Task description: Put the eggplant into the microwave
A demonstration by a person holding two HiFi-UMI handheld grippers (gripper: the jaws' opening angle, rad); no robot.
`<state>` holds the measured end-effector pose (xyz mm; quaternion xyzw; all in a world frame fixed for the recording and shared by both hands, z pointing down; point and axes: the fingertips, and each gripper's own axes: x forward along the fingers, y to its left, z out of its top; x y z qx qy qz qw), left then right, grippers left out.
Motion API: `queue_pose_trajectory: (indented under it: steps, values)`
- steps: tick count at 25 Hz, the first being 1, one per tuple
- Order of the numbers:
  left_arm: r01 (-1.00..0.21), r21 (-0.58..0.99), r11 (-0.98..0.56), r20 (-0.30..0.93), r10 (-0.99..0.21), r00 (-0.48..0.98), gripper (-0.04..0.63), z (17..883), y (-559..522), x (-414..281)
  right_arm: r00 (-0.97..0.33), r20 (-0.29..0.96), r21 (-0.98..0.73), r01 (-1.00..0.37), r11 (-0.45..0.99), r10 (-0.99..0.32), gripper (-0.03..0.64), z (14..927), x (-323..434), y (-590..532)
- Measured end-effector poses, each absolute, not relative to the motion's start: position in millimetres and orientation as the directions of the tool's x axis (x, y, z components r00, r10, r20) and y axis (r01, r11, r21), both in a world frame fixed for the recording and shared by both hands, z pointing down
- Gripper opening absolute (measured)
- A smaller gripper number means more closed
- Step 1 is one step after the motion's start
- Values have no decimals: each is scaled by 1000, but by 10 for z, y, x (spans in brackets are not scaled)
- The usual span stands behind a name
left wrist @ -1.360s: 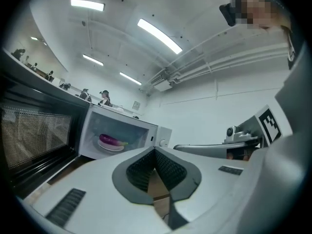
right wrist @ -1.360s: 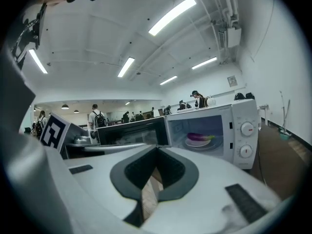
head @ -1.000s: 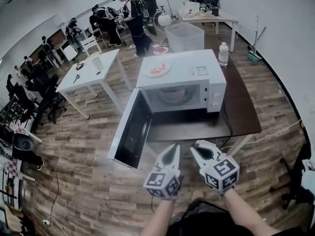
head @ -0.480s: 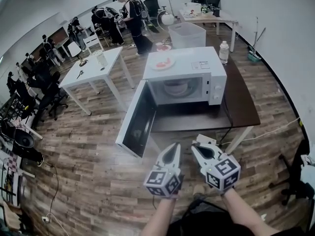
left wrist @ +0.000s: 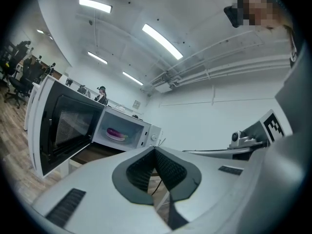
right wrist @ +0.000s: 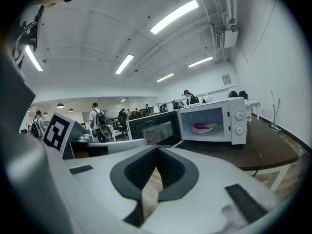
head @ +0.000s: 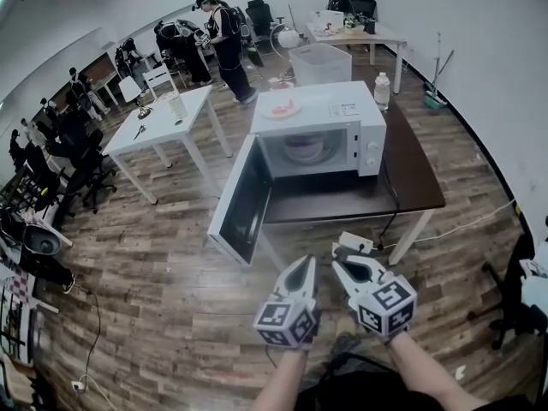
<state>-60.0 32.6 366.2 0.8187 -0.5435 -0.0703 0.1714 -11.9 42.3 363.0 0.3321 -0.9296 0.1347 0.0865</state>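
Head view: the left gripper (head: 305, 264) and right gripper (head: 340, 261), both pressed together and empty, are farther back than before from the open white microwave (head: 321, 110). The purple eggplant (right wrist: 201, 126) lies inside it, well ahead.

Eggplant (right wrist: 201, 126) in microwave (head: 321, 116), microwave on table (head: 415, 174), door (head: 241, 202) open leftward

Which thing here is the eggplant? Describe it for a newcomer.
On the dark brown table stands a white microwave with its door swung open. Inside, on a pale plate, lies the purple eggplant; the plate on the microwave's roof holds something reddish instead.
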Motion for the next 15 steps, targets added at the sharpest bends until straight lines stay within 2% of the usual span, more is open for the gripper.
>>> queue_pose_trajectory:
  steps: [15]
  values:
    - [-849,390,-357,89,-903,420,0,3776,947,-622,-746,253,-217,-665,715,-616,-2,3688,-86,1007]
